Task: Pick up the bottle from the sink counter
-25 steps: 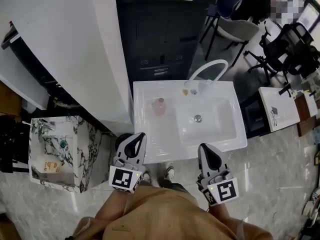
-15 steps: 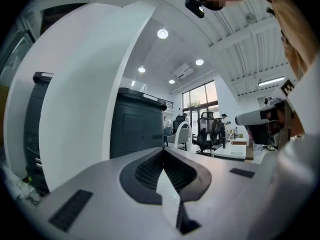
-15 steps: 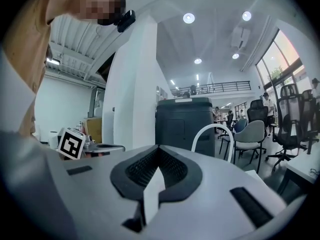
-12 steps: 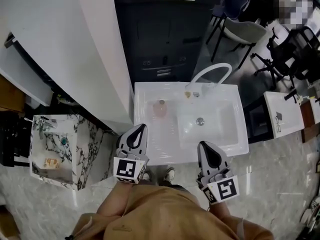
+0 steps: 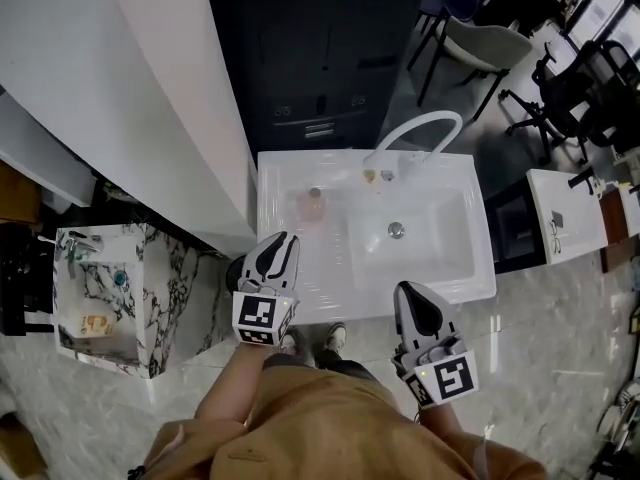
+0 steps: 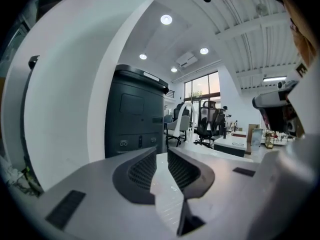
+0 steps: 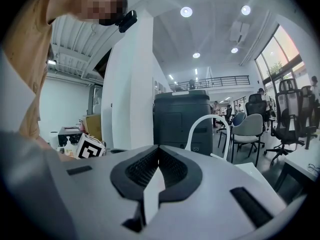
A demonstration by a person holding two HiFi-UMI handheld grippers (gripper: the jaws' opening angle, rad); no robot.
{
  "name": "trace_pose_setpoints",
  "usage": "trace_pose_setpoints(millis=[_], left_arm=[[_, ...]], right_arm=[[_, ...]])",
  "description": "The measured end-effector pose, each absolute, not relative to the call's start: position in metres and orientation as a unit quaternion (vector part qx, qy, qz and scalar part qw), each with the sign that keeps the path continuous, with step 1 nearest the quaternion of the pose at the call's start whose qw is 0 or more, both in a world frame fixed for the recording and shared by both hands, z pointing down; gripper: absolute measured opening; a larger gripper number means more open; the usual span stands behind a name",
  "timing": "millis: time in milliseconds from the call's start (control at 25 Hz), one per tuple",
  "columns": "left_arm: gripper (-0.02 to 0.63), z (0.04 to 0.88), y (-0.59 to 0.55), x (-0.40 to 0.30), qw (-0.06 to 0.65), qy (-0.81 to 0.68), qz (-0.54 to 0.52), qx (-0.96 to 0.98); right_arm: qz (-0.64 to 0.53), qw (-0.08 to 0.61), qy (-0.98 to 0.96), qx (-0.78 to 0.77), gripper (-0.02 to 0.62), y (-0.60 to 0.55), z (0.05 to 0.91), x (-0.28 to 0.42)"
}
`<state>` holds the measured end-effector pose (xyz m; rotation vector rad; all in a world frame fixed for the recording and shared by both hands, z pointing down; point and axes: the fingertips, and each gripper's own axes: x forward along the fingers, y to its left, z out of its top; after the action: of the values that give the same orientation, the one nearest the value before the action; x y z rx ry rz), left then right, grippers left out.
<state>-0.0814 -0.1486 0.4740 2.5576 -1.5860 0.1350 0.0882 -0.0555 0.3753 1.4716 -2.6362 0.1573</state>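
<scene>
A small pinkish bottle [image 5: 313, 205] stands upright on the flat left part of the white sink counter [image 5: 300, 288], behind the left gripper. My left gripper [image 5: 282, 240] hovers over the counter's front left edge, a good way short of the bottle. Its jaws are opening, with a narrow gap [image 6: 161, 159] and nothing between them. My right gripper [image 5: 409, 291] sits just off the counter's front edge below the basin, jaws shut and empty [image 7: 159, 150]. Neither gripper view shows the bottle.
The basin [image 5: 440, 258] fills the counter's right half, with a white arched faucet [image 5: 415, 128] behind it. A dark cabinet [image 5: 320, 68] stands behind the counter and a white wall [image 5: 150, 118] to its left. A marble sink unit [image 5: 150, 308] stands left, office chairs [image 5: 480, 43] right.
My left gripper has moved forward from below the counter's front edge to over it. The right gripper has stayed in place. The head view has shifted slightly.
</scene>
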Motion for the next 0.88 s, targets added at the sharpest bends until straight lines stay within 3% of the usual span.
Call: trace_pose_setpoints(millis=[480,880], left_arm=[[0.133,0.508,-0.182,-0.069,0.08,-0.522,0.085,0.845],[0.146,0.533,-0.213,-0.06,0.087,-0.525,0.102,0.841]], right_arm=[[0.063,0.072,-0.865,0.493,0.005,-0.059,0.385,0.103],[0.069,0.076,-0.867,0.488,0.005,-0.071,0.392,0.103]])
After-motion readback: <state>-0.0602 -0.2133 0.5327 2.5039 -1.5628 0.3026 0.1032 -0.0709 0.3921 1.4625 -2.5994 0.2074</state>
